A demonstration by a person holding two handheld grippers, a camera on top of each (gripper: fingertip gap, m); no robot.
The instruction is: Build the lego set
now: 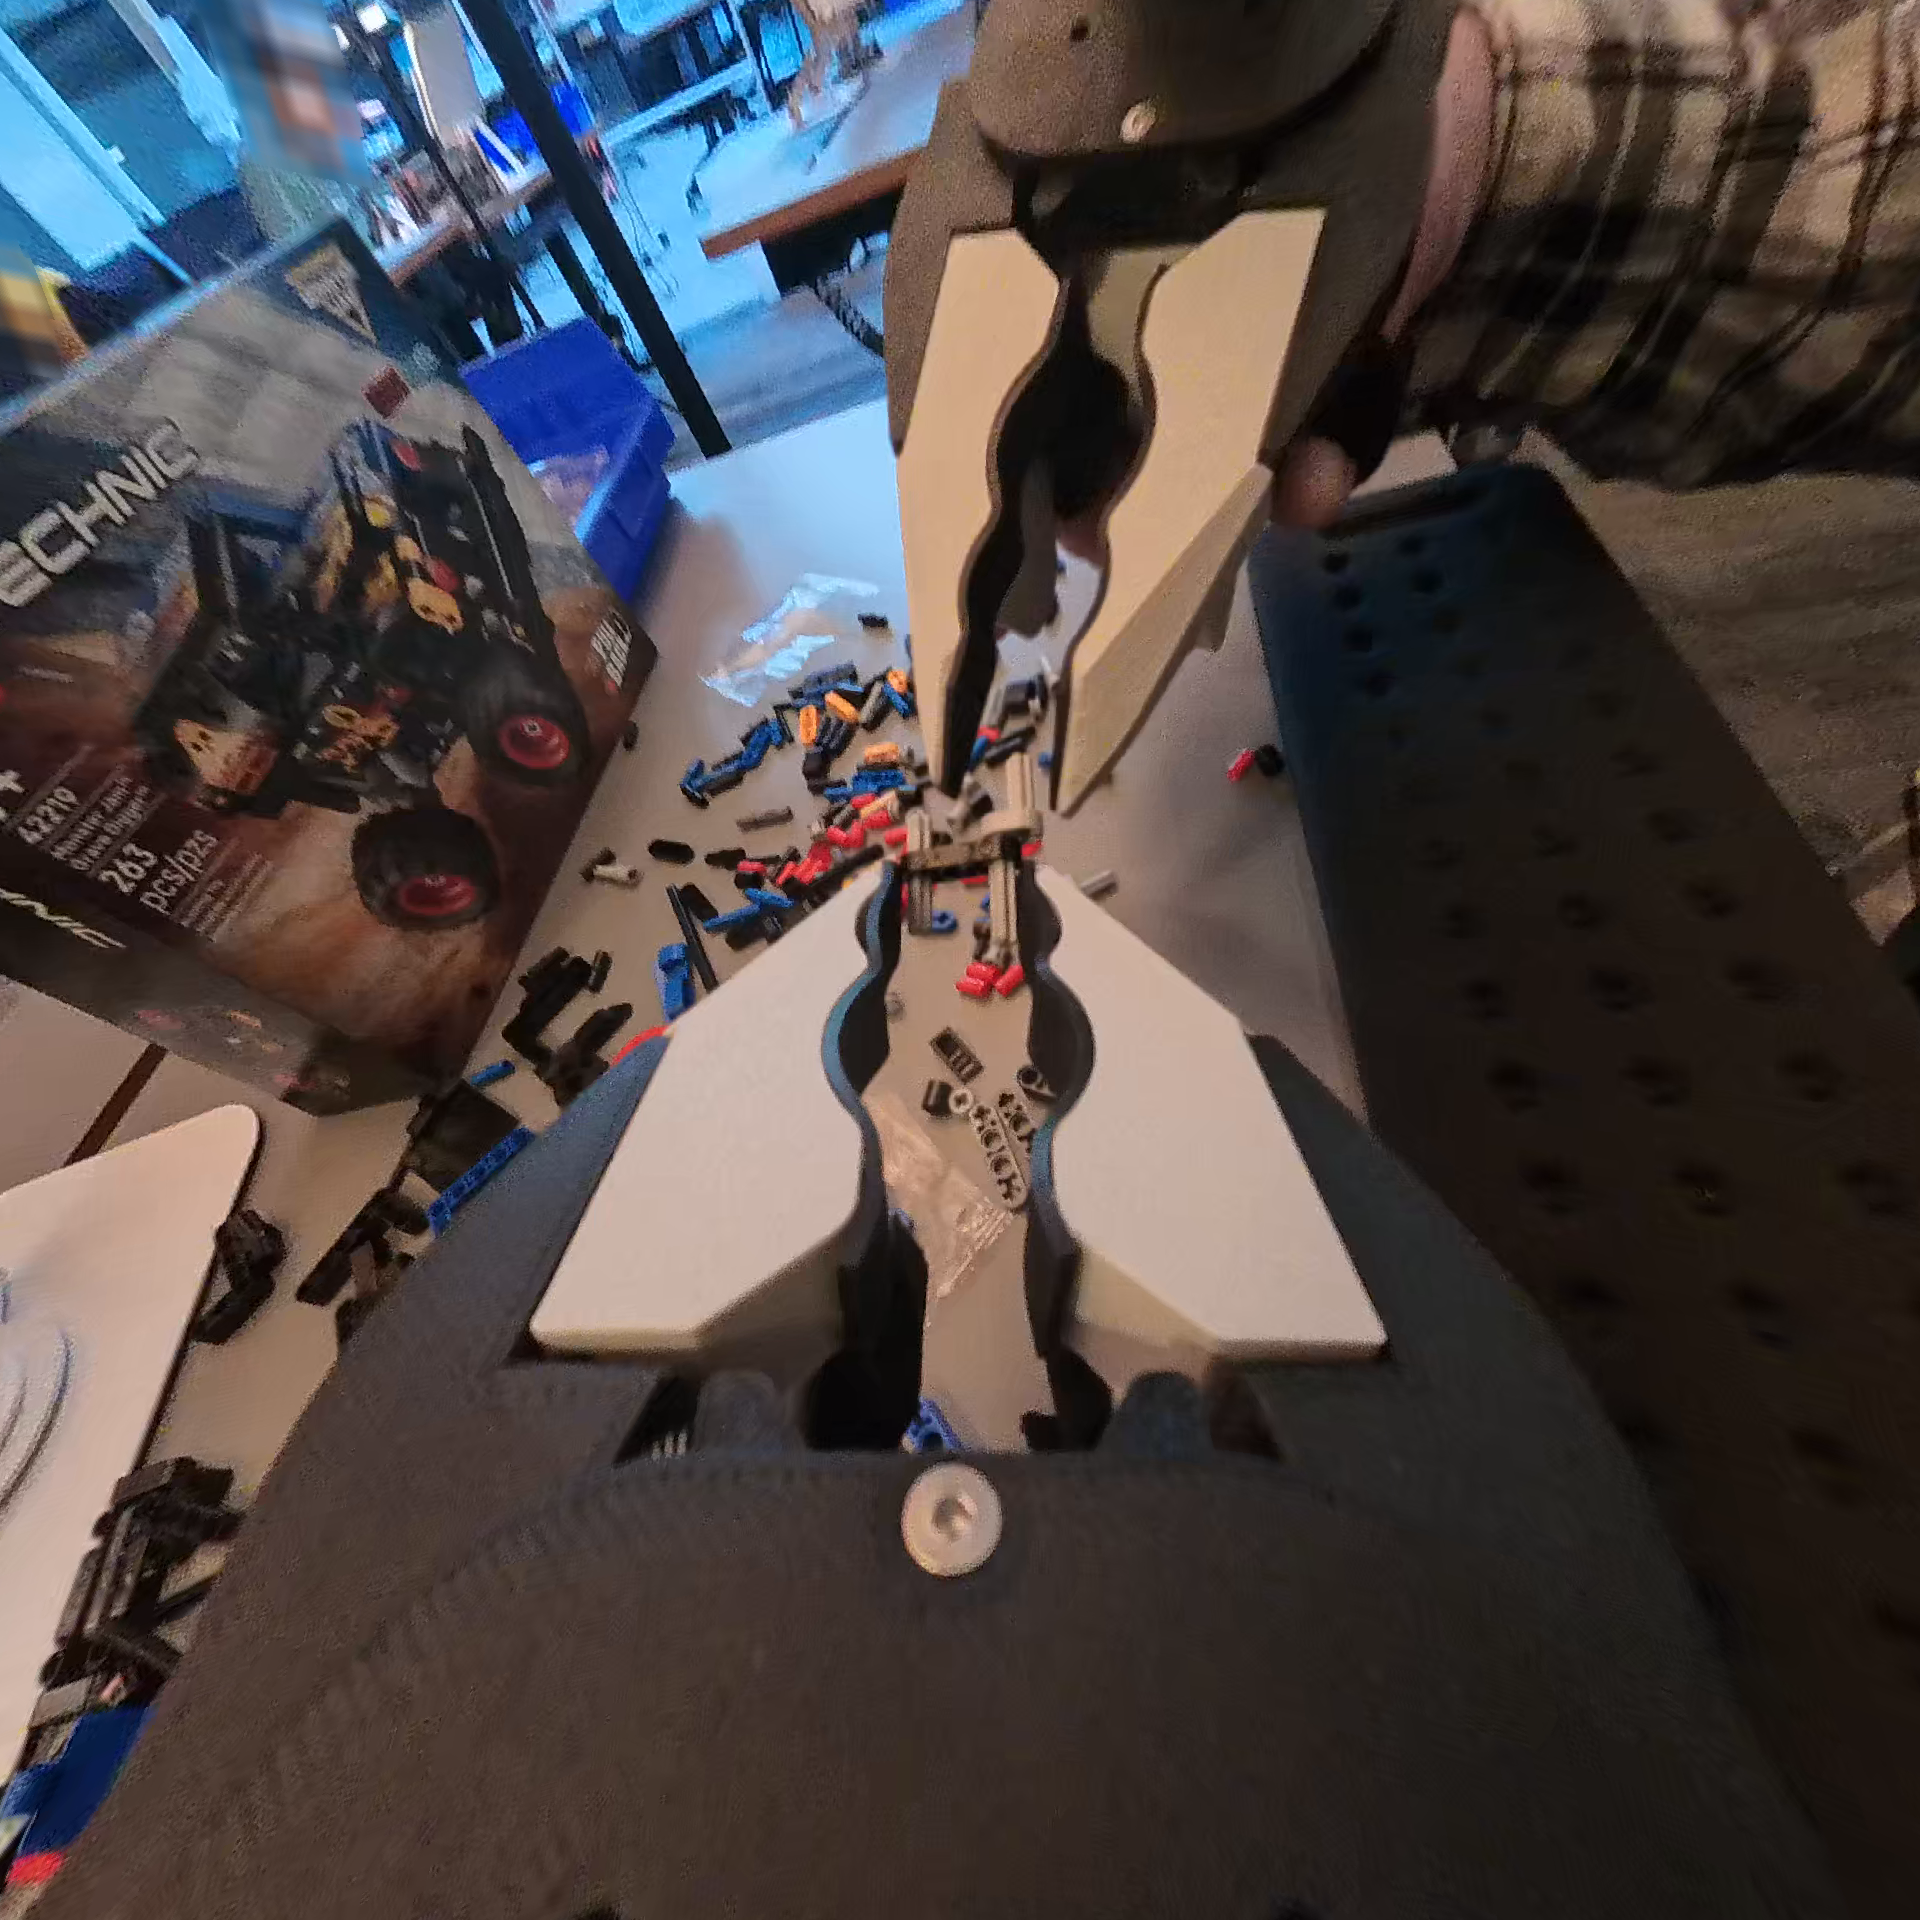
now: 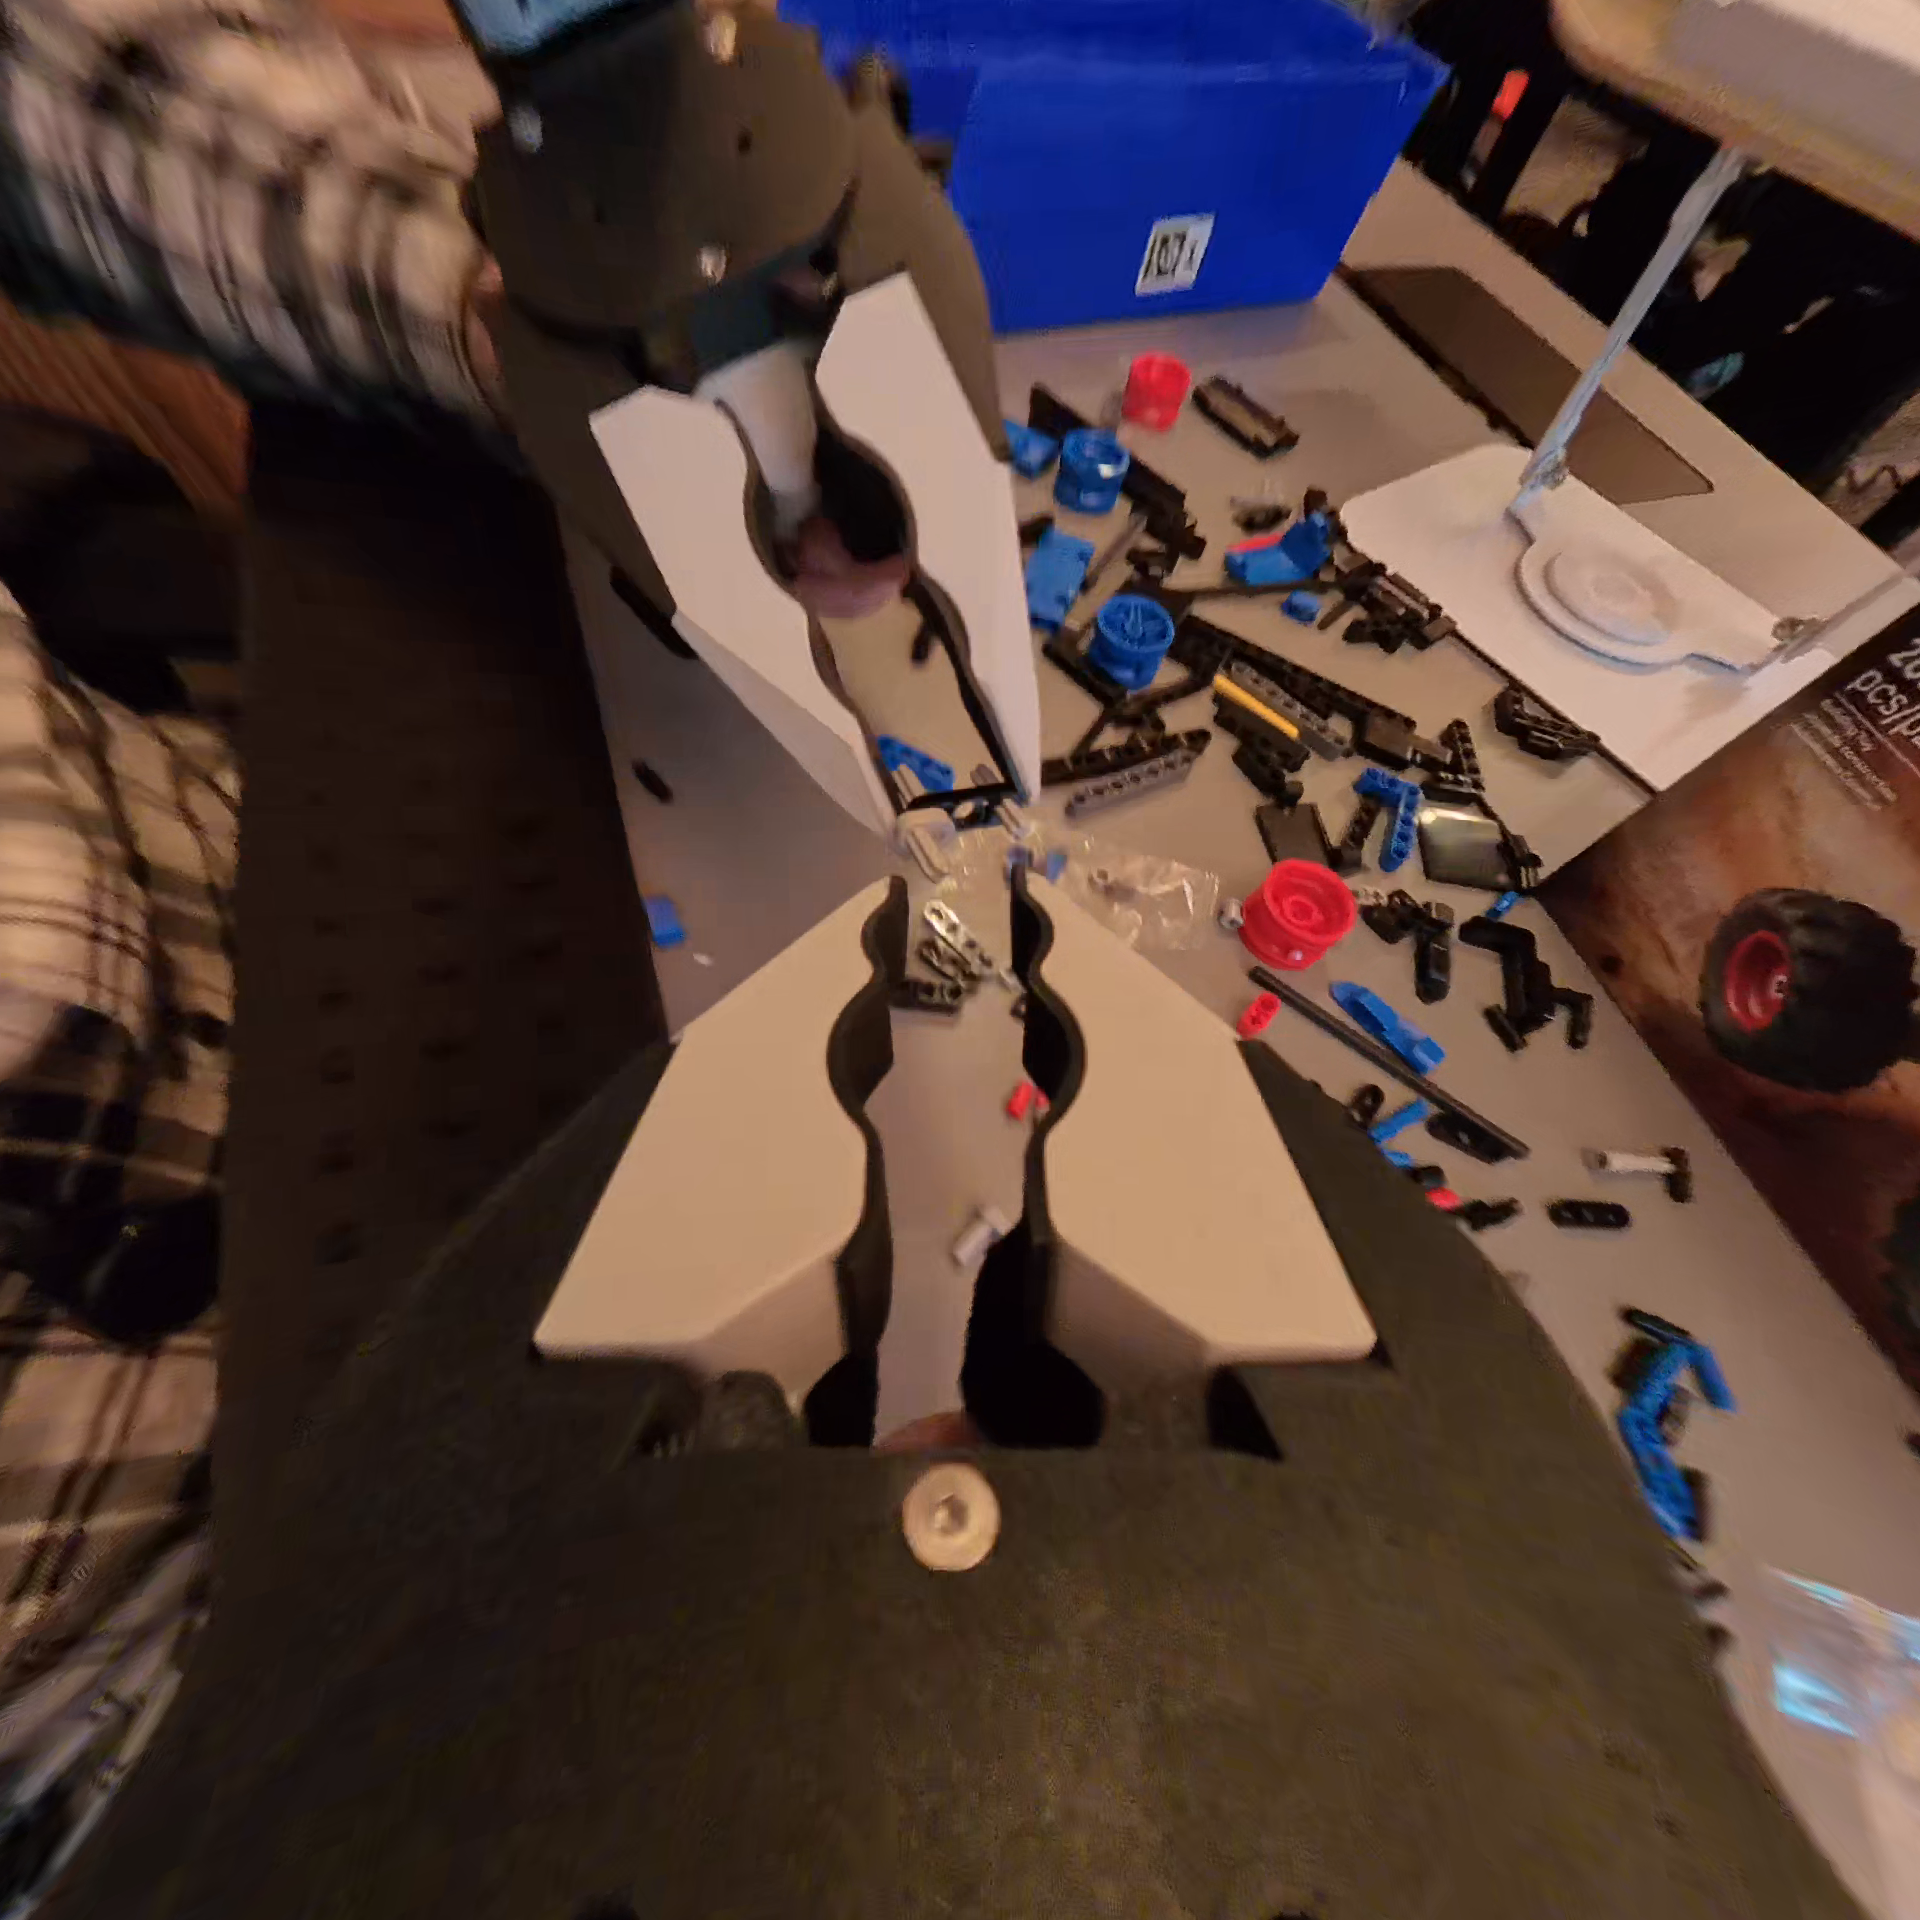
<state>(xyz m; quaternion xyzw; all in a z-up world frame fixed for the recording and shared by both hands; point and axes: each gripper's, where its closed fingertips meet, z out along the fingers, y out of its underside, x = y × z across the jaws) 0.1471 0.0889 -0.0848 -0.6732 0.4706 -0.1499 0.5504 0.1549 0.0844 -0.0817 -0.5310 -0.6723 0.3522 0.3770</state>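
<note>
My left gripper point(image 1: 961, 868) is shut on a small grey and black lego assembly point(image 1: 971, 842), a black bar with grey connectors, held above the table. It shows again in the right wrist view point(image 2: 961, 805), between the left gripper's fingertips point(image 2: 961, 810). My right gripper point(image 2: 956, 878) comes from the opposite side, also seen in the left wrist view point(image 1: 1008, 795). Its jaws stand a little apart at the top of the assembly, and I see nothing gripped between them. Loose lego pieces point(image 1: 831, 769) in blue, black, red and orange lie on the table below.
The lego set box point(image 1: 281, 665) stands left of the pile. A blue bin point(image 2: 1164, 156) is at the back. A white stand base point(image 2: 1621, 603), red wheel hubs point(image 2: 1299, 914), blue hubs point(image 2: 1127, 639) and clear plastic bags point(image 2: 1132, 883) lie on the table. A dark perforated chair back point(image 1: 1621, 935) is to the right. Only a small space, under 4 cm, lies between the two pairs of fingers.
</note>
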